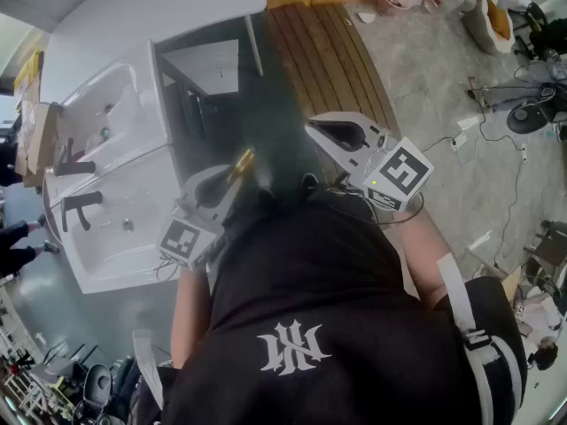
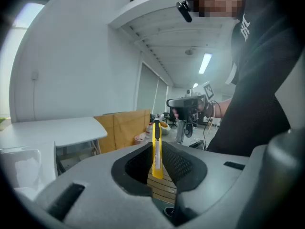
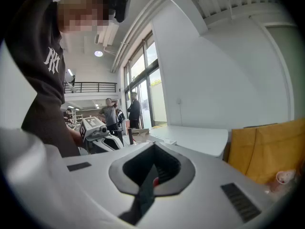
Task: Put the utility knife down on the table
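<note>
The left tool is clamped on a slim yellow plastic utility knife, which stands upright between its dark ribbed pads with its tip pointing away from the tool. Knife and tool are held in the air, with the white bench lying off to the tool's left. The right tool has its jaws drawn narrow, together.

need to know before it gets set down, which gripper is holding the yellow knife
The left gripper: its jaws are clamped on the yellow utility knife, which stands upright between them. The right gripper has no knife in its jaws.
</note>
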Demonstrator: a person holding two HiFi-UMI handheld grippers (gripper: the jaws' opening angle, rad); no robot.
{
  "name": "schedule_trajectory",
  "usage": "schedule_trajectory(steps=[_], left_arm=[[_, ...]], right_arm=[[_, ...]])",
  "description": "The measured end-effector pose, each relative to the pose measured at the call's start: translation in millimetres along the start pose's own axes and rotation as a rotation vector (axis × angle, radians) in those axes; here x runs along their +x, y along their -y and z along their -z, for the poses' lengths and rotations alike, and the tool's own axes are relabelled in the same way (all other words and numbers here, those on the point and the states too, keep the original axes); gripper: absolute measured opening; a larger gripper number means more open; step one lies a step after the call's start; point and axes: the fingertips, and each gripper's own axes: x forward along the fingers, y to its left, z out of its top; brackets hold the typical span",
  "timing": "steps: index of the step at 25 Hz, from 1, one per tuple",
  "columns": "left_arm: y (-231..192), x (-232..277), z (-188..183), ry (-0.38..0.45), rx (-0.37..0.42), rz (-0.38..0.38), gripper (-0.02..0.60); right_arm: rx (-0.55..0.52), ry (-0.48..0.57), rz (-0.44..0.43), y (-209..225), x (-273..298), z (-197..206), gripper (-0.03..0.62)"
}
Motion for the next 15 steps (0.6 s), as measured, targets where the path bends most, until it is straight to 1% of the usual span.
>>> schedule_trajectory(steps=[5, 7, 8, 11, 12, 15], left_arm=[[4, 6, -1, 0.020, -0.018, -0.008, 0.058], [6, 7, -2, 0.020, -0.024, -0.017, 0.058], [7, 7, -2, 0.018, -0.025, -0.023, 0.058], [12, 12, -8, 0.016, -0.027, -0.046, 0.058], [13, 14, -11, 0.014, -0.030, -0.056, 0.058], [11, 14, -18, 0.014, -0.034, -0.083, 0.058]], right_arm=[[0.010, 0.010, 0.009, 4, -8, 3, 0.003], [0.026, 0.016, 0.000, 5, -9, 5, 0.003], [0.046, 0.022, -0.019, 5, -10, 6, 0.003], [0.106, 0.055, -0.109, 2, -18, 4, 0.003], [0.101, 0.060, -0.118, 3, -22, 4, 0.003], [0.046, 0.052, -0.108, 6, -26, 8, 0.005]])
